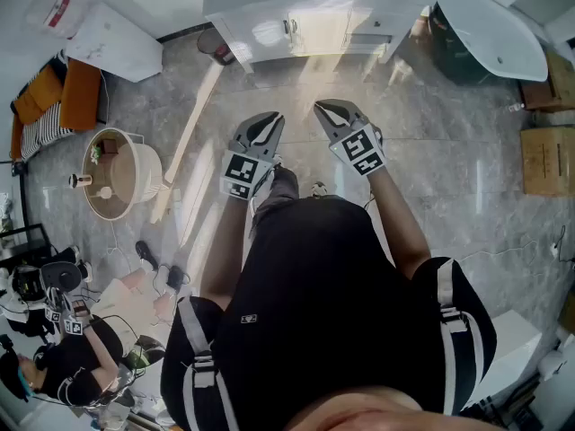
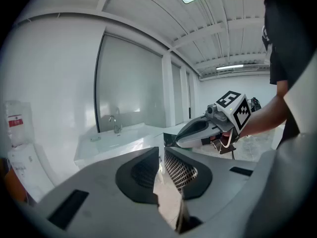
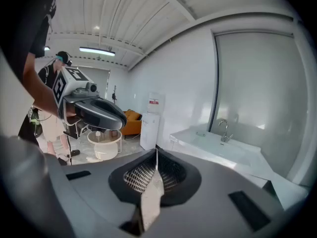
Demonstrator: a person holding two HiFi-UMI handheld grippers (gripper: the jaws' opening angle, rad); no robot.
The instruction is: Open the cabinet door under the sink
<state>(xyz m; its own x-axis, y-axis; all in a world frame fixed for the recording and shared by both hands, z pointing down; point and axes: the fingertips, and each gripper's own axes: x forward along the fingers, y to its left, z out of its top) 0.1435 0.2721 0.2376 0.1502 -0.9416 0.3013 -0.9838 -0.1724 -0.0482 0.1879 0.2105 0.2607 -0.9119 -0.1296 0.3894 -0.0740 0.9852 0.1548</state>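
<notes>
The white sink cabinet (image 1: 314, 12) stands at the top of the head view, its doors shut, with a small handle (image 1: 292, 27) at the middle seam. My left gripper (image 1: 268, 120) and right gripper (image 1: 323, 109) are held side by side over the floor, well short of the cabinet, both pointing toward it. Each has its jaws together with nothing between them. In the left gripper view the left gripper (image 2: 161, 151) faces the sink top (image 2: 124, 139) and faucet (image 2: 114, 123). In the right gripper view the right gripper (image 3: 156, 153) has the sink (image 3: 223, 147) to its right.
A white bathtub (image 1: 490, 27) stands right of the cabinet, a dark bin (image 1: 216, 47) at its left. A wooden plank (image 1: 187, 142) and a round white tub (image 1: 117, 173) lie left on the marble floor. Cardboard boxes (image 1: 546, 158) sit far right. Another person (image 1: 67, 353) stands at lower left.
</notes>
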